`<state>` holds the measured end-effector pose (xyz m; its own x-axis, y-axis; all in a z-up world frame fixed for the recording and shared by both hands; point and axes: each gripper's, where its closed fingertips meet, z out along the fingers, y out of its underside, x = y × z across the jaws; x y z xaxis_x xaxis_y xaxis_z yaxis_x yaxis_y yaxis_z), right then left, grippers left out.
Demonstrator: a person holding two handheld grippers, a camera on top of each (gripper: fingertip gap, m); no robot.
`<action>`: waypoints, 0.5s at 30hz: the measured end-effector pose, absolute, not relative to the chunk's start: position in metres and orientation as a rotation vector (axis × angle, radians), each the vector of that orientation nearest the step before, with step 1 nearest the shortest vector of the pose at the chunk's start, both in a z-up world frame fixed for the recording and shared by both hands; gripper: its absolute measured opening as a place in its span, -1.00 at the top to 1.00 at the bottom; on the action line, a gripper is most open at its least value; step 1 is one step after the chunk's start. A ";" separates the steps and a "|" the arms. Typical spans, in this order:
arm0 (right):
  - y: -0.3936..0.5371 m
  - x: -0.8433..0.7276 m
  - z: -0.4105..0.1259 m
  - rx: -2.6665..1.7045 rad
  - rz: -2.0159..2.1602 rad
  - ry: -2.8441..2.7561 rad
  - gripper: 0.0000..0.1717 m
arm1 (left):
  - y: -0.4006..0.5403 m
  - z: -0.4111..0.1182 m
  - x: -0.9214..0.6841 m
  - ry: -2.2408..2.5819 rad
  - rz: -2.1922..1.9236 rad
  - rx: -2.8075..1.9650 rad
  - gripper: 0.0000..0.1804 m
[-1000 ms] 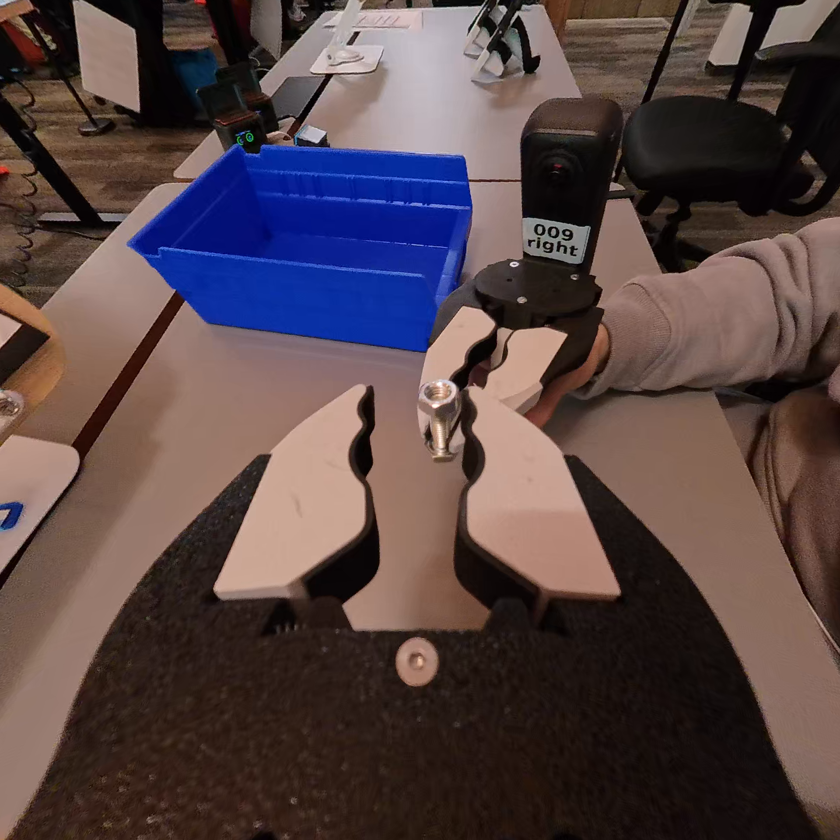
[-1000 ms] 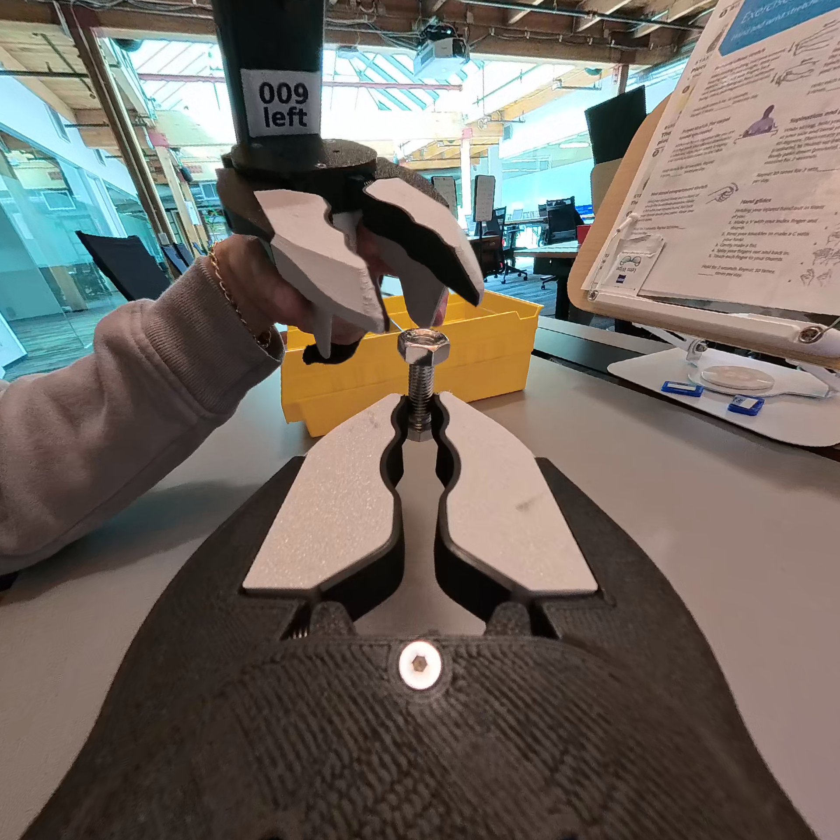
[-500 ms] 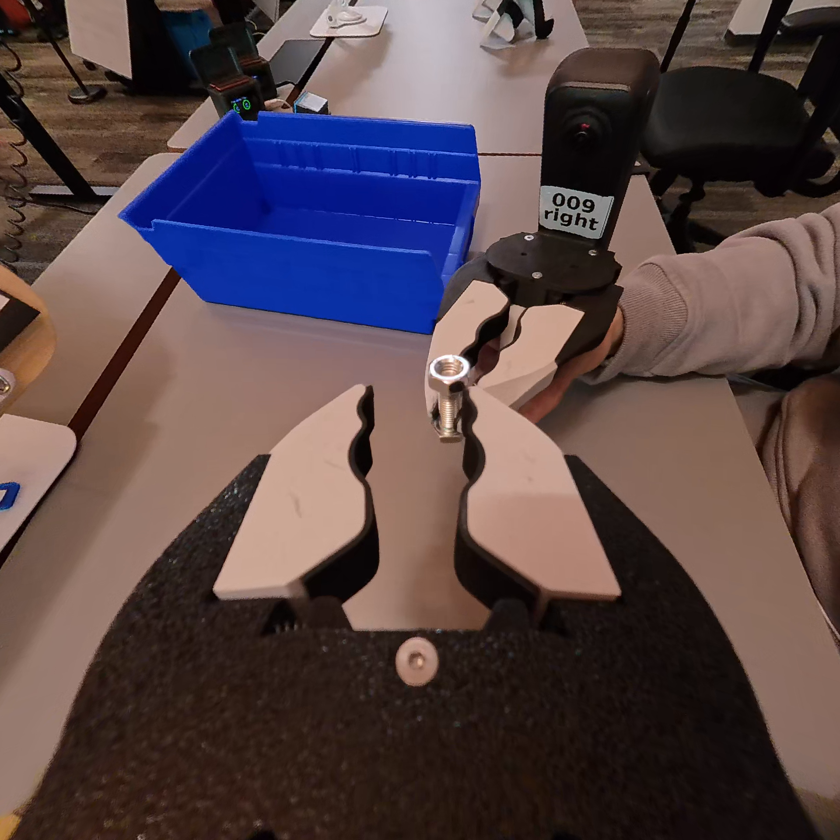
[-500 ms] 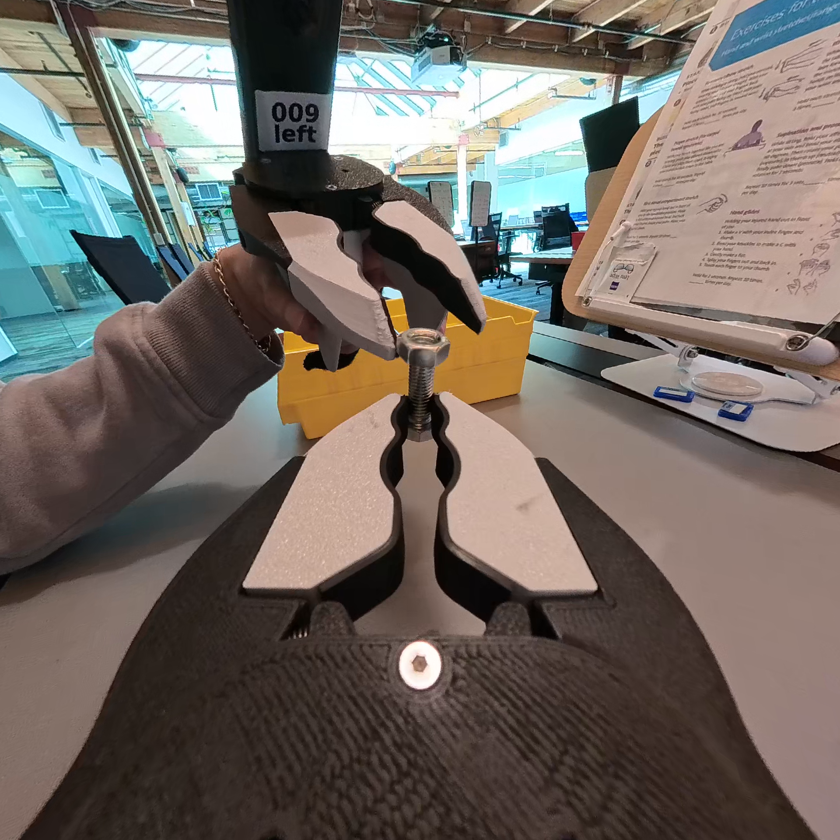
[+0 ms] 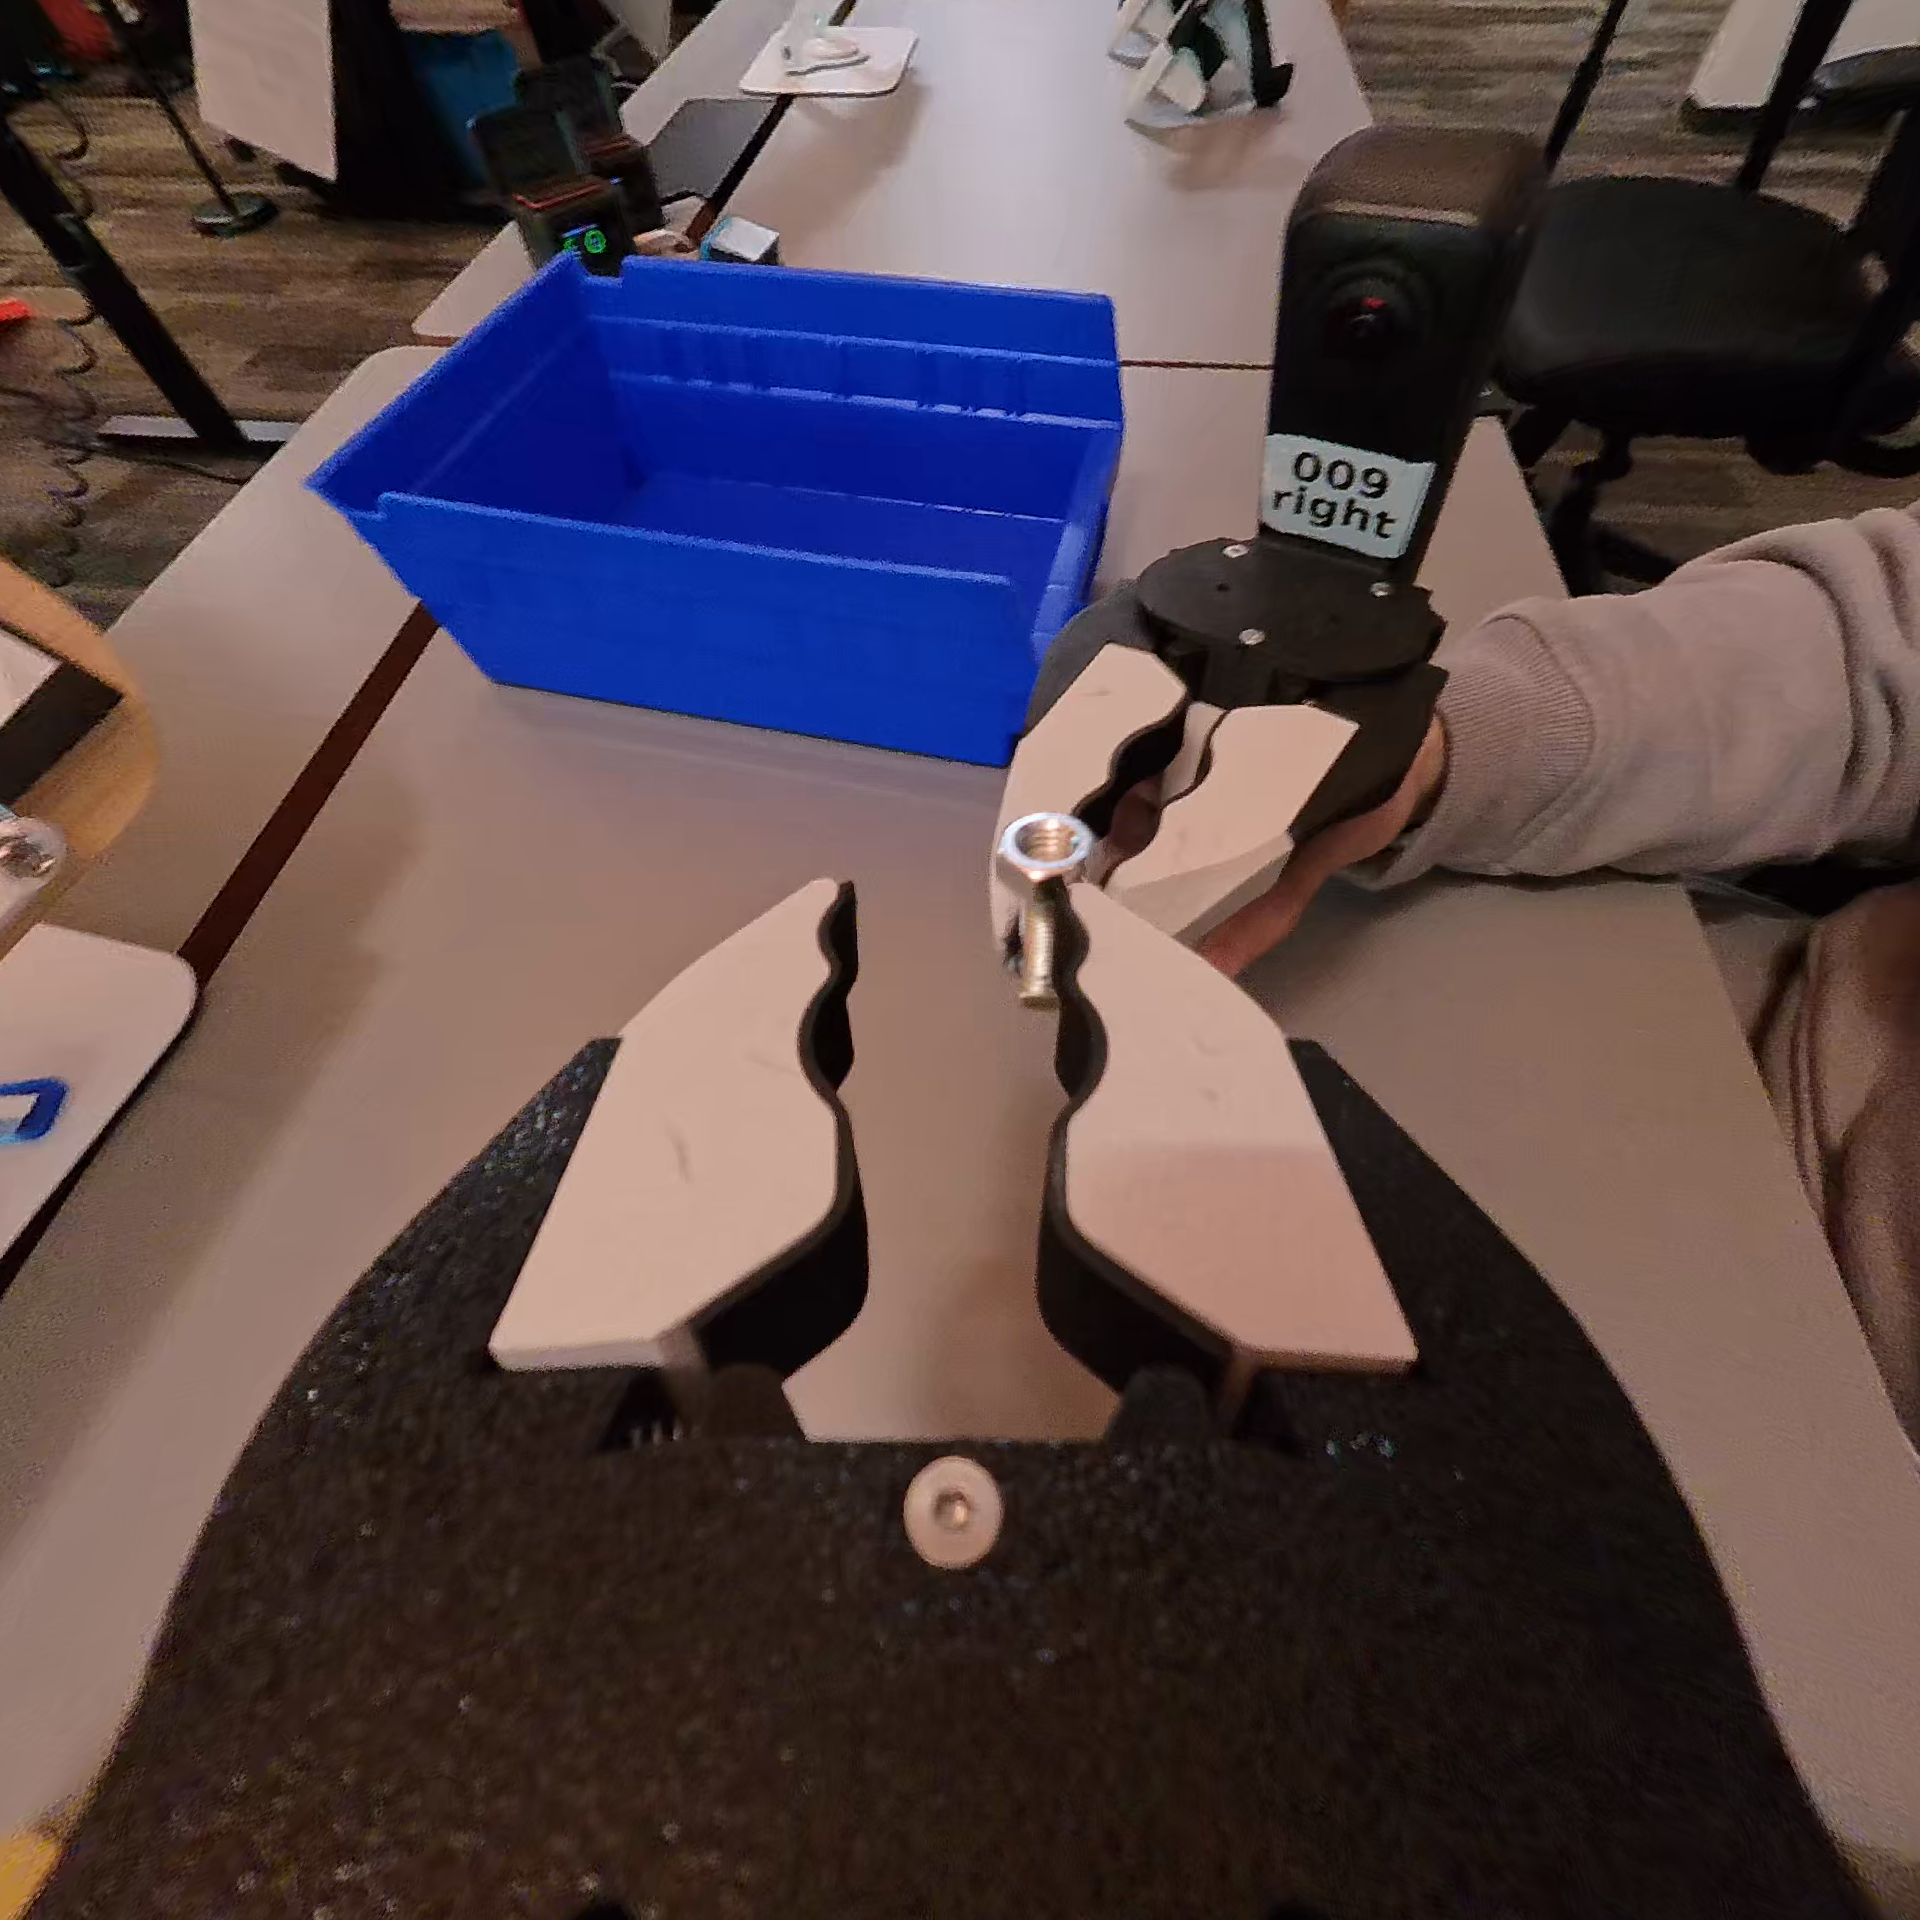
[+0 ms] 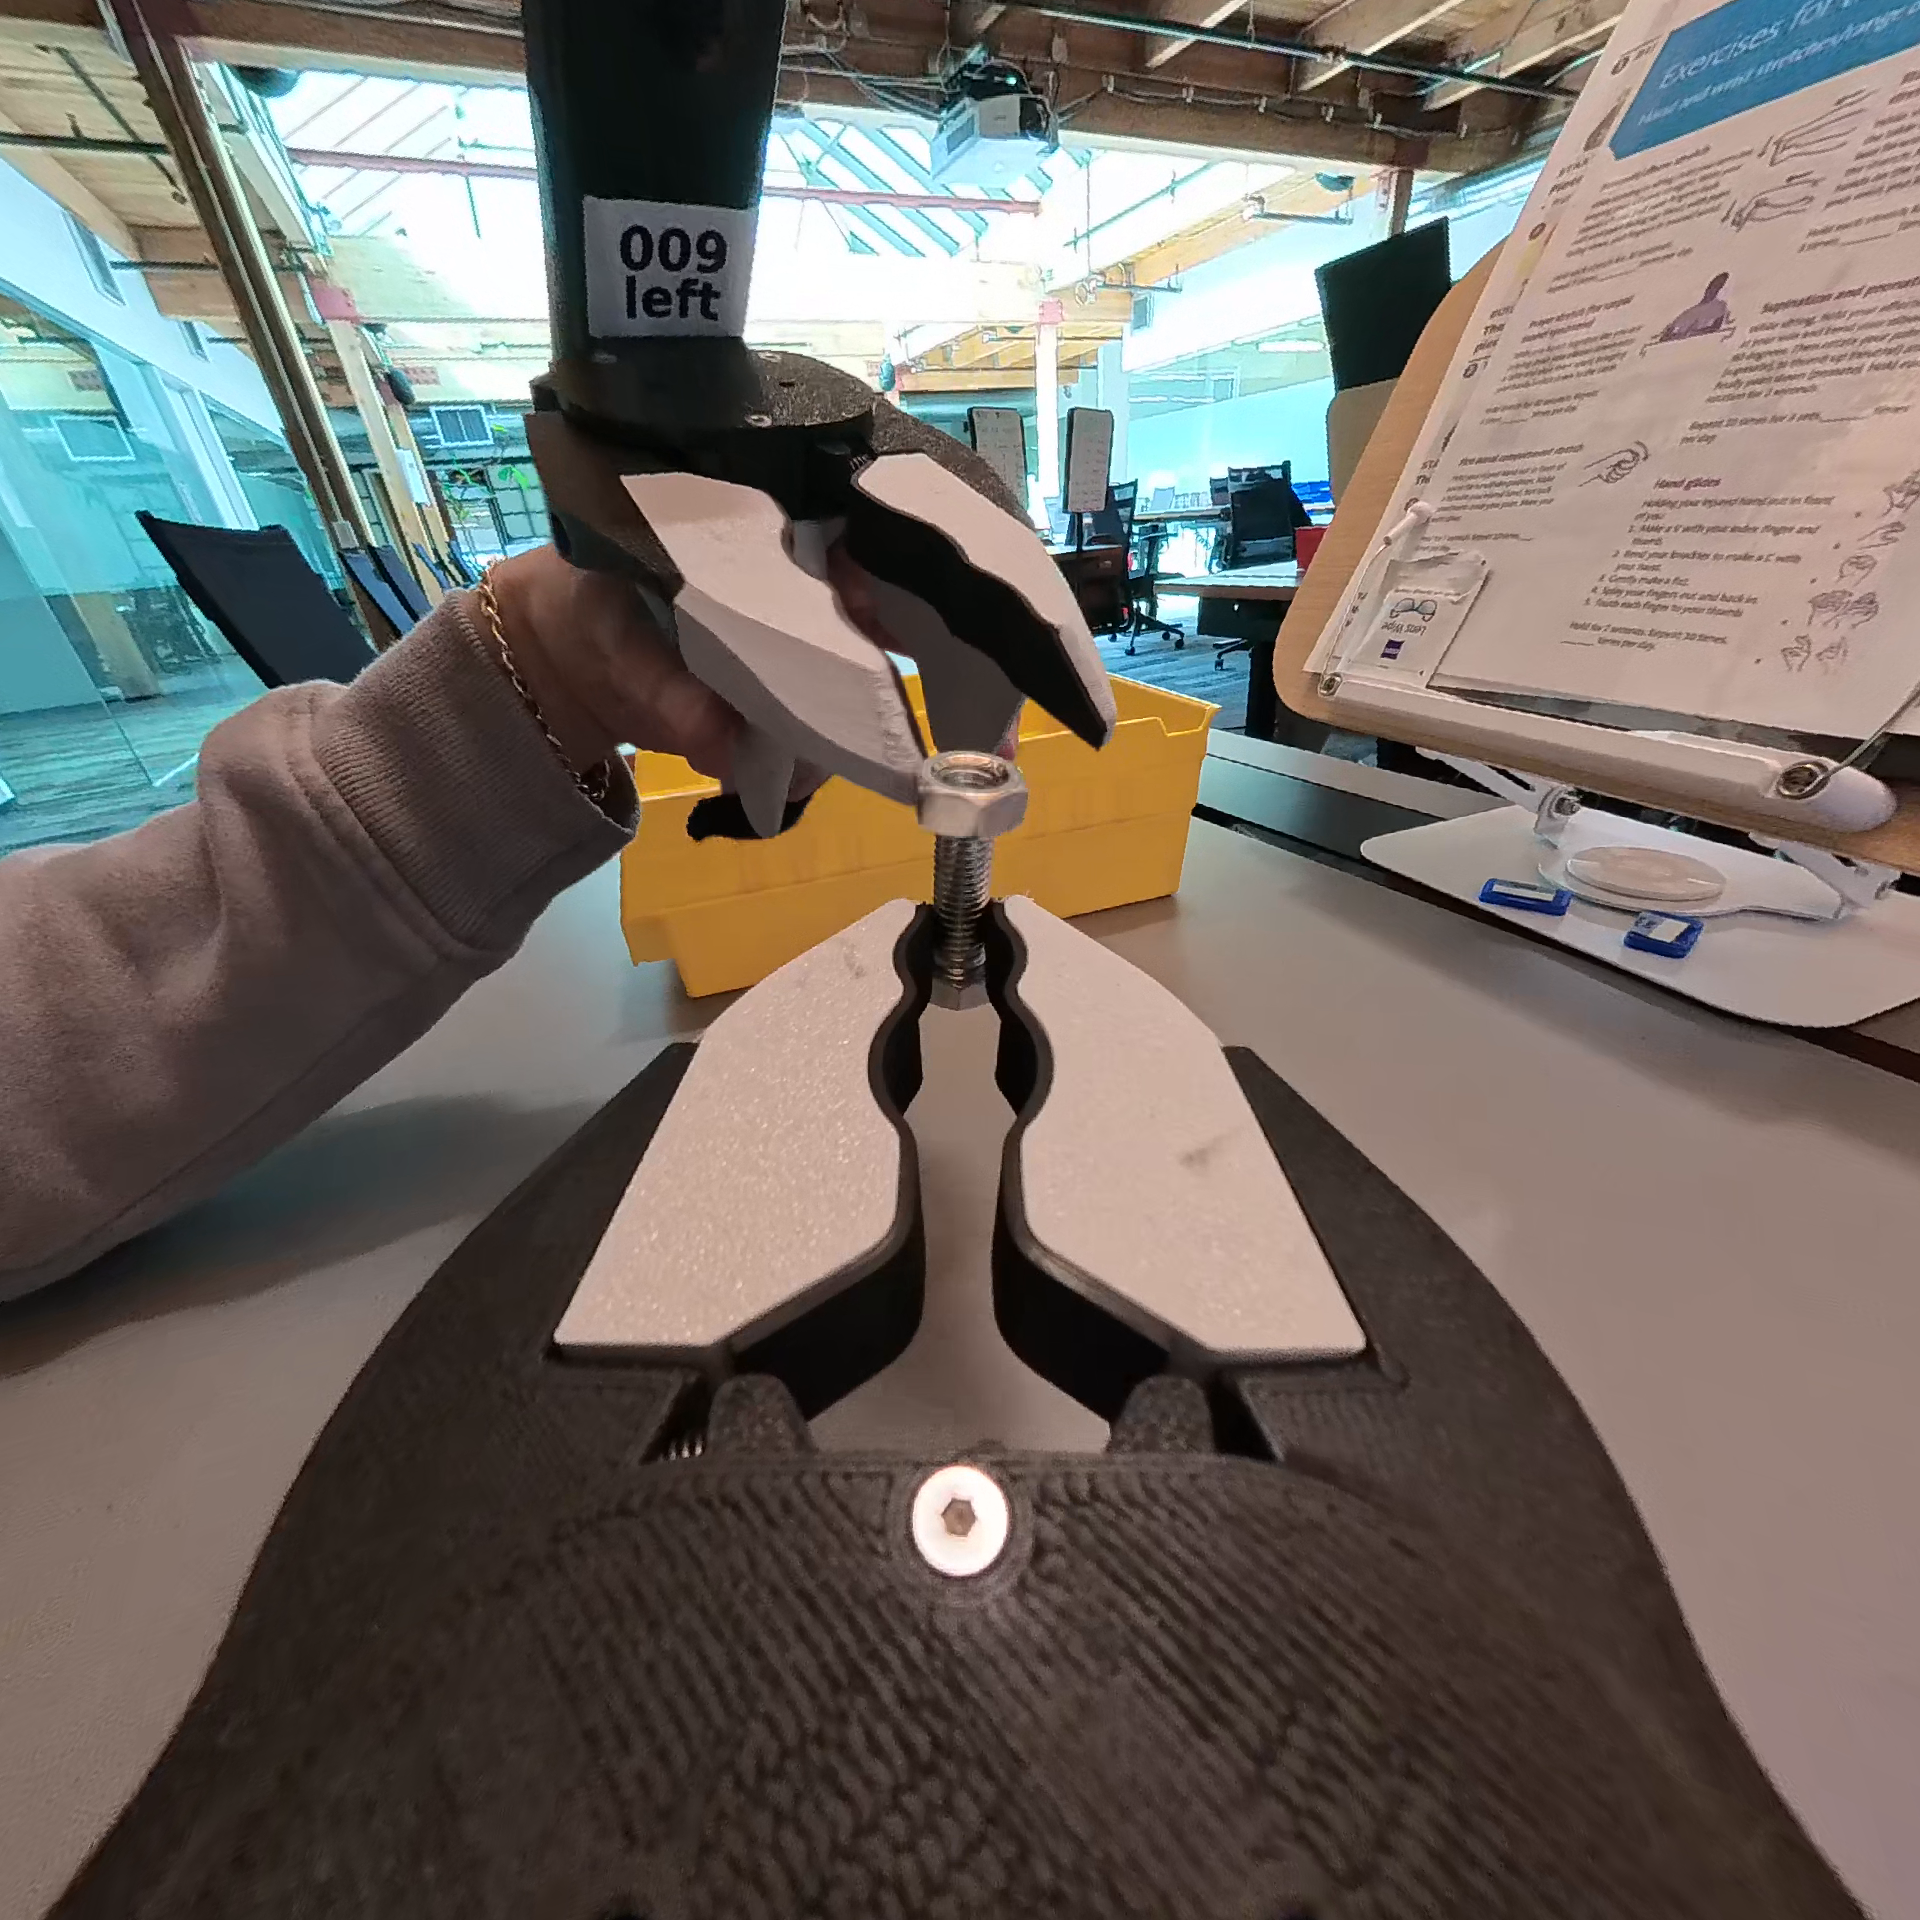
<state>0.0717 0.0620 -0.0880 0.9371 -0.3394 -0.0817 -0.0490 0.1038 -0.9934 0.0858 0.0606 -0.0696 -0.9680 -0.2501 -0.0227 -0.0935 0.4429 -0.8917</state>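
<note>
Since a second before, the left gripper (image 6: 977, 717) had edged closer to the nut (image 6: 971, 792), so that in the right wrist view one of its white fingertips (image 6: 883, 727) now sat right against the nut's side where earlier it had hung a little above. Its fingers remained spread, with nothing pinched between them; the nut stood beside the right-hand finger (image 5: 1174, 1049) in the left wrist view rather than between the two.

The right gripper (image 6: 961, 935) was pressed together on the bolt (image 6: 958, 914), its two white pads bearing on the threaded shank near the head, and it held the bolt upright with the silver nut threaded on at the top end. That grasp looked the same as a second earlier.

Both grippers were held by hands in grey sleeves above the grey surface (image 5: 582, 862). A blue bin (image 5: 727, 499) stood on the surface toward its far edge in the left wrist view, just behind the right gripper (image 5: 1049, 894). A yellow bin (image 6: 1101, 831) sat on the surface behind the bolt in the right wrist view, and a document stand (image 6: 1558, 582) carrying printed sheets stood toward the right edge.
</note>
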 end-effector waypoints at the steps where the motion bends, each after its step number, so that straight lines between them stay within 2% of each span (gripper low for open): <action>1: 0.062 0.072 -0.087 -1.455 -0.219 0.324 0.89 | 0.063 -0.070 0.087 2.532 -1.542 -0.314 0.62; 7: 0.063 0.071 -0.088 -1.460 -0.221 0.321 0.89 | 0.052 -0.061 0.077 2.529 -1.642 -0.256 0.59; 15: 0.061 0.073 -0.087 -1.453 -0.227 0.328 0.89 | 0.061 -0.068 0.089 2.520 -1.571 -0.323 0.58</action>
<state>0.0727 0.0606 -0.0867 0.9344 -0.3470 -0.0809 -0.0458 0.1081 -0.9931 0.0886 0.0608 -0.0684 -0.9648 -0.2624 -0.0166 -0.1006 0.4268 -0.8987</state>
